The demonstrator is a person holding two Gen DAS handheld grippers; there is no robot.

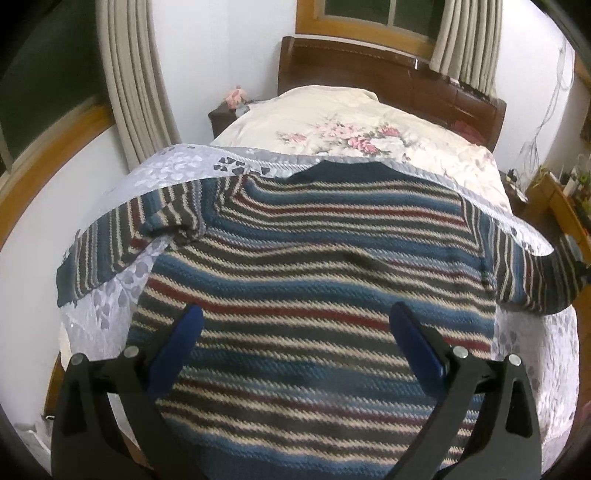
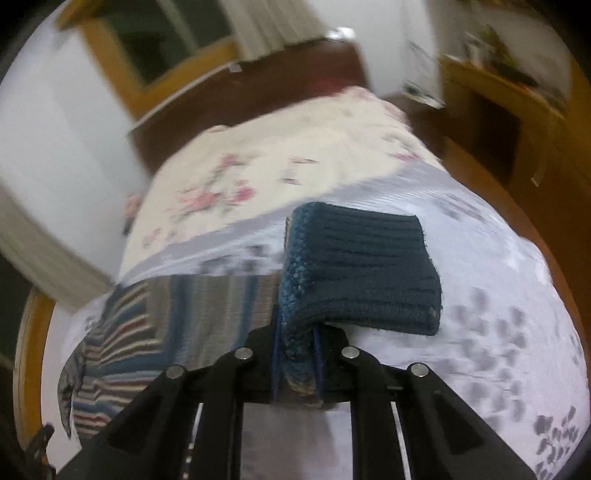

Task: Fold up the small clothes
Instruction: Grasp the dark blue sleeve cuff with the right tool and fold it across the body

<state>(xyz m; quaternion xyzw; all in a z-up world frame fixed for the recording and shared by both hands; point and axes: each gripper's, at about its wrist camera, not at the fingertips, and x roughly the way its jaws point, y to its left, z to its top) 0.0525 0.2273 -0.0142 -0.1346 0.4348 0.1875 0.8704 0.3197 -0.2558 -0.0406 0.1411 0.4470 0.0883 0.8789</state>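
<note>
Surface: bed with a pale grey cover (image 1: 122, 288) printed with darker petal shapes, laid over the near end. Beyond it a cream quilt (image 1: 332, 114) with pink flowers, running up to a dark wooden headboard (image 1: 388, 70). Small dark nightstand (image 1: 219, 118) at the head's left with something pink on it, too small to identify. White walls, wood-framed windows (image 1: 369, 18), beige curtains (image 1: 136, 92). Wooden shelf unit (image 1: 557, 199) along the right wall with clutter on it. Right wrist view is motion-blurred, so room detail there is poor.

Sweater (image 1: 314, 280): knitted, horizontal stripes in blue, cream, grey-brown and dark red, solid dark blue neckline at the far edge. It lies flat on the grey cover, body spread out, neck towards the headboard. Left sleeve (image 1: 110, 243) is bent, upper part bunched near the shoulder, the rest angling down the left side. Right sleeve runs off to the right edge of the left view.

Left gripper (image 1: 297, 314): blue-padded fingers spread wide apart, above the lower body of the sweater, nothing between them. Cannot tell whether the tips touch the knit.

Right gripper (image 2: 298, 354): fingers clenched on the right sleeve near its dark blue ribbed cuff (image 2: 362, 269). The cuff sticks out forward past the fingers and flops over the grey cover; striped sleeve fabric trails to the left.
</note>
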